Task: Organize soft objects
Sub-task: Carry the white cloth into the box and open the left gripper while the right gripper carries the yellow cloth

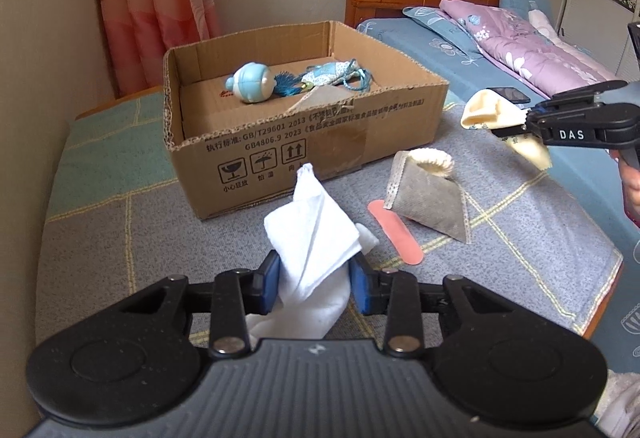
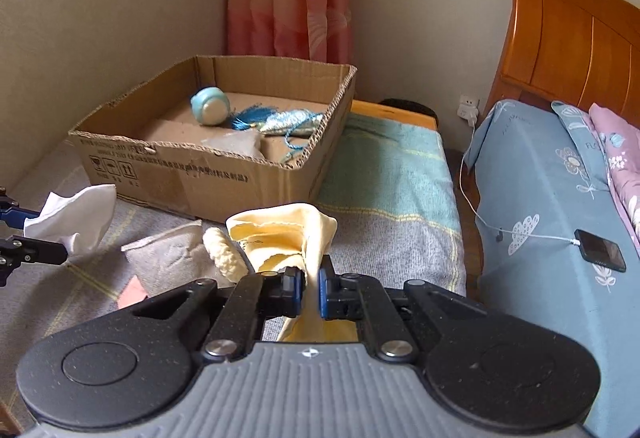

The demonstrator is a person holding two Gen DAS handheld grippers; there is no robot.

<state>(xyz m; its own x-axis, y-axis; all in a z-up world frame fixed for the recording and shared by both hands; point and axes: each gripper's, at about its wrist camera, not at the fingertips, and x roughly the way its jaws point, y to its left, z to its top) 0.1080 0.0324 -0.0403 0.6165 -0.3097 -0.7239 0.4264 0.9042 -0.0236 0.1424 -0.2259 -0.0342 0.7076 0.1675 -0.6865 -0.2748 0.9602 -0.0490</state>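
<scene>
Both my grippers hold cloths above the blanket (image 1: 120,222), in front of the cardboard box (image 1: 304,142).

My left gripper (image 1: 314,284) pinches a crumpled white cloth (image 1: 316,234), its long axis pointing up toward the box, lower end hidden behind the fingers. My right gripper (image 2: 309,290) clamps a pale yellow cloth (image 2: 288,234), flaring upward, tail cut off below. Box contents partly hidden by its wall.

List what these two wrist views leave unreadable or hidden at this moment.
- Cardboard box floor, near strip: both views, front wall hides it.
- White cloth lower end: left wrist view, behind the left gripper.
- Yellow cloth tail: right wrist view, under the right gripper.
- Small box print: blurred.
</scene>
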